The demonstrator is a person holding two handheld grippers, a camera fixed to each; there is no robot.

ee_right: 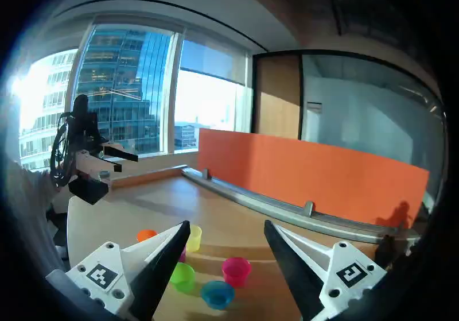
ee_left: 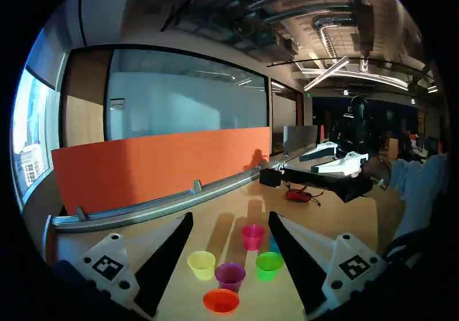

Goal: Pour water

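Observation:
Several small plastic cups stand clustered on the wooden desk [ee_left: 344,212]. In the left gripper view, yellow [ee_left: 201,263], purple [ee_left: 230,275], orange [ee_left: 221,301], green [ee_left: 268,265] and pink [ee_left: 253,236] cups sit below and between the fingers of my open left gripper [ee_left: 229,214]. My right gripper [ee_left: 338,161] hovers farther off over the desk, a sleeve [ee_left: 424,183] behind it. The right gripper view looks down past my open right gripper [ee_right: 226,223] at the pink [ee_right: 236,271], blue [ee_right: 217,294], green [ee_right: 183,277], yellow [ee_right: 194,238] and orange [ee_right: 146,235] cups. Nothing is held.
An orange divider panel [ee_left: 160,166] on a metal rail [ee_left: 172,200] borders the desk's far side. A black box [ee_left: 269,177] and a red cable [ee_left: 298,194] lie beyond the cups. Tall windows [ee_right: 126,97] stand behind the left gripper [ee_right: 109,154] and the desk end.

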